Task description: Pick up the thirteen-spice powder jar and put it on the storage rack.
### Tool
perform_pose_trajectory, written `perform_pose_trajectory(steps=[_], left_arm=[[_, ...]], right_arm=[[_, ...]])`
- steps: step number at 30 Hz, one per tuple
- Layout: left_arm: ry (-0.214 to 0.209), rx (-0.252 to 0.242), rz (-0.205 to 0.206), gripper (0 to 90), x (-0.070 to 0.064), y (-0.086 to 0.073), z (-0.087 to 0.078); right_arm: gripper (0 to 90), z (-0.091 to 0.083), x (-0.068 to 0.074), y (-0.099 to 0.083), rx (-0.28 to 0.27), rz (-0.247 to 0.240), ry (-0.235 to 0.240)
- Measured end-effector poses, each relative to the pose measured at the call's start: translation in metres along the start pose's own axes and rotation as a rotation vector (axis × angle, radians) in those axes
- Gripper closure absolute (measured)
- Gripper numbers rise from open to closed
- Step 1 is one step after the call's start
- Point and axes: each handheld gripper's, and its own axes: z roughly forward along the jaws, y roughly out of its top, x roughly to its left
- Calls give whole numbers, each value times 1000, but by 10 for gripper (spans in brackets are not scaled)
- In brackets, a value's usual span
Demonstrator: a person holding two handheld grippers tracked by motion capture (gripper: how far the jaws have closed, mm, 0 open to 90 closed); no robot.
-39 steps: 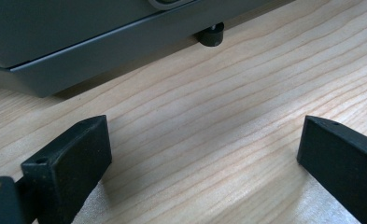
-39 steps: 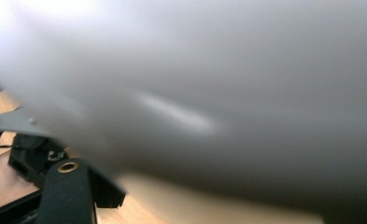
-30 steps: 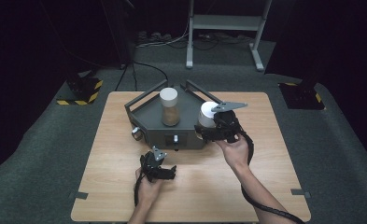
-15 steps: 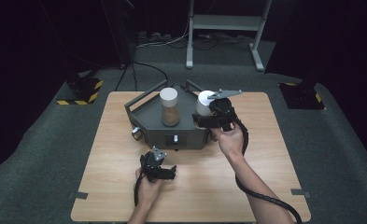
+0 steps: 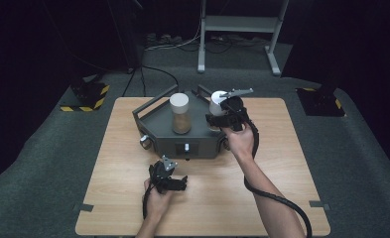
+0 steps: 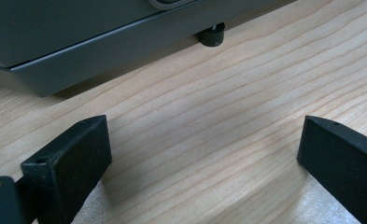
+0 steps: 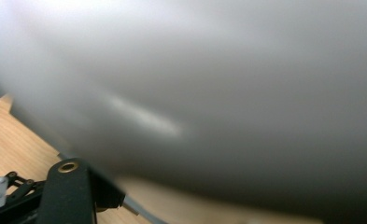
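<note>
The pale wooden surface (image 5: pixel 282 163) carries 1 dark grey tray unit (image 5: pixel 202 144), resting on small black feet (image 6: pixel 212 36).

High view overlooks the table (image 5: pixel 108 163); both gripper views sit close against the grey device (image 5: pixel 202 144).

Table (image 5: pixel 133 163) lit from above — surroundings dark; right gripper view blurred.

A yellow-and-black striped block (image 5: pixel 89 95) sits on the grey carpet (image 5: pixel 43 163) off the wooden table's (image 5: pixel 282 163) far left corner. A similar block (image 5: pixel 321 101) lies off the far right corner.
</note>
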Motion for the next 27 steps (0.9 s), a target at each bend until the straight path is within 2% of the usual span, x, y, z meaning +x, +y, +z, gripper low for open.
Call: perform_pose_trajectory(steps=[13,27], left_arm=[[0,0,0,28,0,0,0],[1,0,0,28,0,0,0]], right_arm=[[304,16,0,12,38,-7,-8],[304,37,1,10,84,-5,-4]])
